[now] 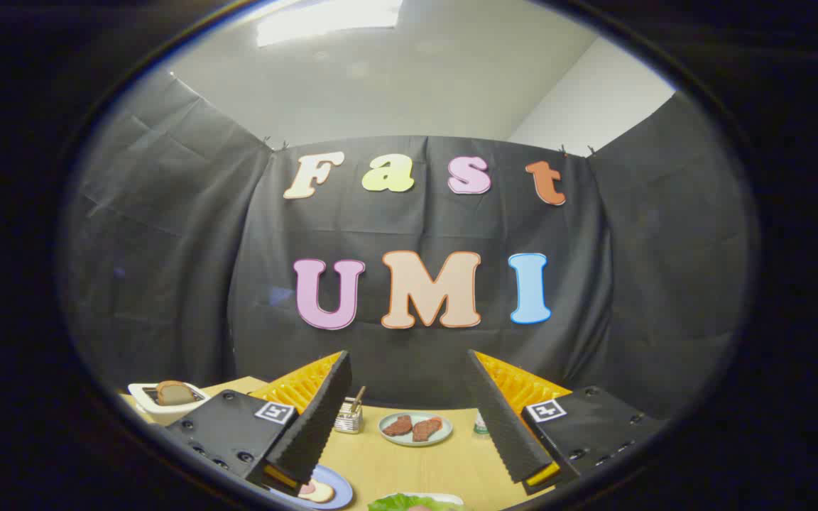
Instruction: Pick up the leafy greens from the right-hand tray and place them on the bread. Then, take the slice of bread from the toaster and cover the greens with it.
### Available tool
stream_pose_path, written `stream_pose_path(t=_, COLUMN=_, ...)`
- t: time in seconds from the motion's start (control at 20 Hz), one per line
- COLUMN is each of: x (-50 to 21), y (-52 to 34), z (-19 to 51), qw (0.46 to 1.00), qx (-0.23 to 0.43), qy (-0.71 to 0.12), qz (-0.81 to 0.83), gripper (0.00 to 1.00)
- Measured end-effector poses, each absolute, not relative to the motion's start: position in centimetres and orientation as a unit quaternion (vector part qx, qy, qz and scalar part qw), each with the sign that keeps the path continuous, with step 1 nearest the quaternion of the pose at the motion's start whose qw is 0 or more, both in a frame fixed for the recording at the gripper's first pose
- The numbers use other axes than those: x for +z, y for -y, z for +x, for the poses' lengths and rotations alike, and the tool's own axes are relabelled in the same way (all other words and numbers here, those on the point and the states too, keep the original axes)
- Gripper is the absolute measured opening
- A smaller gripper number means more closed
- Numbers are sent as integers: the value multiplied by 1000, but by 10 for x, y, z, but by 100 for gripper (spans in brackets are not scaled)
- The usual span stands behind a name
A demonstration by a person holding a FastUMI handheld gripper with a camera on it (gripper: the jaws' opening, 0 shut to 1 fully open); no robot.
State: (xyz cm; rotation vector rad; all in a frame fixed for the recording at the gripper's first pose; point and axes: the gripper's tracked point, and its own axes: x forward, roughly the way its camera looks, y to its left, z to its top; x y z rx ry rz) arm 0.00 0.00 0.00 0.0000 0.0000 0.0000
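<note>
My gripper (409, 419) is open and held above the wooden table (416, 461), its two black ribbed fingers (313, 426) wide apart with nothing between them. The leafy greens (402, 503) lie on a white tray just below the gap between the fingers. A blue plate (338, 484) with a slice of bread (318, 492) on it sits under the left finger, partly hidden by it. Beyond the left finger stands a white toaster (140, 397) with a brown slice of bread (173, 392) sticking out of its slot.
A pale green plate (416, 428) holding two reddish meat pieces sits ahead between the fingers. A small metal holder (348, 419) with sticks stands left of it. A small white bottle (481, 424) peeks out beside the right finger. Black cloth closes the booth behind the table.
</note>
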Motion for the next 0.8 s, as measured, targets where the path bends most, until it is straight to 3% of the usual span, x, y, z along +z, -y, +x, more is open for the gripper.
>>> stream_pose_path(t=0.8, x=2, y=14, z=8, qw=1000, qx=-2, qy=2, qz=0, gripper=100)
